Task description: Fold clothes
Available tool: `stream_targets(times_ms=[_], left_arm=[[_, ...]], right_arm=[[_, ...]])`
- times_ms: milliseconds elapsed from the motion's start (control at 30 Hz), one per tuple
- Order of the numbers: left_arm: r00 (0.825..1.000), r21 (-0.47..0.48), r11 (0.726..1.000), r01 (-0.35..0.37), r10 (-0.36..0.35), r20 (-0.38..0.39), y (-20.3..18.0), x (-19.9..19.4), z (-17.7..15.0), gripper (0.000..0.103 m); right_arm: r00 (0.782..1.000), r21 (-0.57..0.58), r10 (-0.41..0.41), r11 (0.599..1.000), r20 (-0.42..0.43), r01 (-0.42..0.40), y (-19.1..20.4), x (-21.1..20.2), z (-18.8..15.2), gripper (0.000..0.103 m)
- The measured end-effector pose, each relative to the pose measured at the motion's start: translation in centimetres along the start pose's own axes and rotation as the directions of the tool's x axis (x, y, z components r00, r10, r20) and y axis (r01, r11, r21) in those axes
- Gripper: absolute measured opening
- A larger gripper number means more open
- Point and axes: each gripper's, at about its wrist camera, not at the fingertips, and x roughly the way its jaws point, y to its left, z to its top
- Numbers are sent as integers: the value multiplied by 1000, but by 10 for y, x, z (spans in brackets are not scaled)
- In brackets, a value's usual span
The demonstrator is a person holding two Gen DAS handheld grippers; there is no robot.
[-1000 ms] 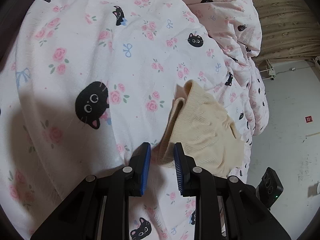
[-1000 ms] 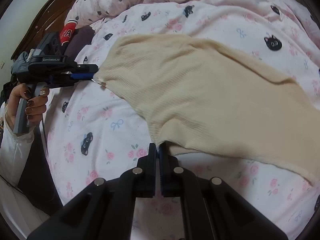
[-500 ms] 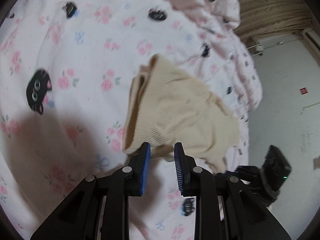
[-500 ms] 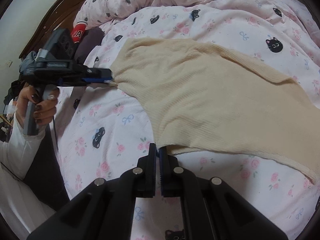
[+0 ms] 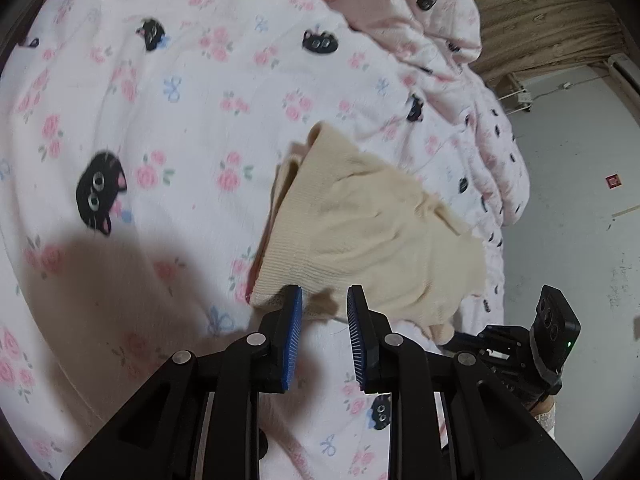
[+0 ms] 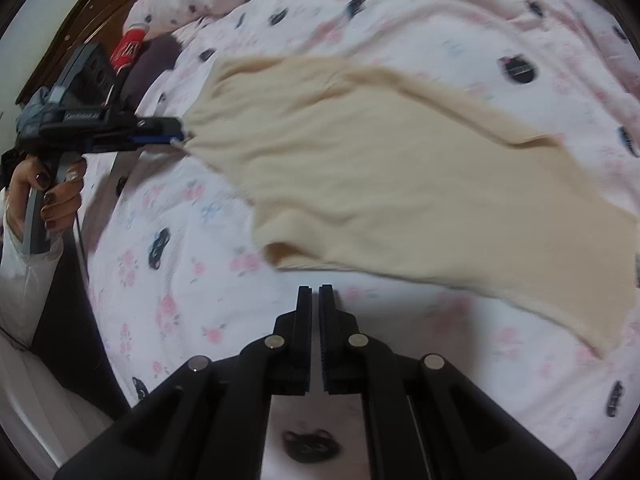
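A cream ribbed garment [image 6: 392, 184] lies spread on the bed; it also shows in the left wrist view [image 5: 360, 236]. My left gripper [image 5: 323, 304] is open, its blue pads either side of the garment's near hem, which lies just ahead of the fingertips. In the right wrist view the left gripper [image 6: 178, 136] sits at the garment's left corner. My right gripper [image 6: 315, 292] has its jaws nearly together with nothing between them, just short of the garment's near edge. The right gripper also shows in the left wrist view [image 5: 460, 338] at the garment's lower corner.
The bed is covered by a white quilt with black cats and pink roses [image 5: 180, 120]. A bunched pink quilt [image 5: 400, 8] lies at the back. A red can [image 6: 128, 46] and dark headboard [image 6: 72, 28] are far left. Grey floor [image 5: 580, 220] lies to the right.
My right gripper has let go of the garment's edge and drawn back from it. My left gripper has shifted so the hem lies ahead of its open pads.
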Motion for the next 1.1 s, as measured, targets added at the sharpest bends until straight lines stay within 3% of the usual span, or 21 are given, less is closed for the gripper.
stream_targets(times_ms=[133, 267, 300, 400, 467, 500, 600, 767, 933, 1100], left_arm=[[996, 12, 998, 64, -64, 69, -5, -5, 24, 32], [981, 10, 985, 170, -170, 93, -8, 8, 47, 34], [982, 15, 986, 167, -168, 85, -8, 13, 47, 34], [994, -8, 998, 64, -63, 86, 2, 32, 46, 34], [992, -67, 994, 83, -76, 101, 16, 34, 46, 32], [991, -82, 993, 82, -73, 111, 20, 34, 46, 25], [989, -76, 996, 39, -28, 142, 18, 28, 44, 24], [978, -75, 993, 87, -71, 198, 16, 19, 47, 24], [973, -66, 994, 84, -68, 222, 17, 15, 51, 27], [968, -132, 987, 87, -52, 246, 34, 15, 54, 28]], right_arm=[[991, 85, 3, 996, 137, -15, -22, -34, 6, 5], [979, 122, -14, 993, 205, -12, -23, -38, 16, 6], [978, 123, -18, 992, 210, -8, -20, -35, 21, 6], [973, 128, -20, 992, 229, -9, -15, -31, 25, 6], [969, 140, -31, 990, 244, -4, -15, -30, 30, 6], [966, 150, -40, 989, 254, 1, -14, -28, 33, 6], [957, 174, -60, 985, 284, 10, -10, -21, 43, 6], [951, 140, -54, 990, 306, 12, 12, 3, 73, 6], [962, 121, -102, 990, 255, 73, 20, 40, 107, 6], [951, 226, -189, 965, 245, 133, -15, 47, 122, 6]])
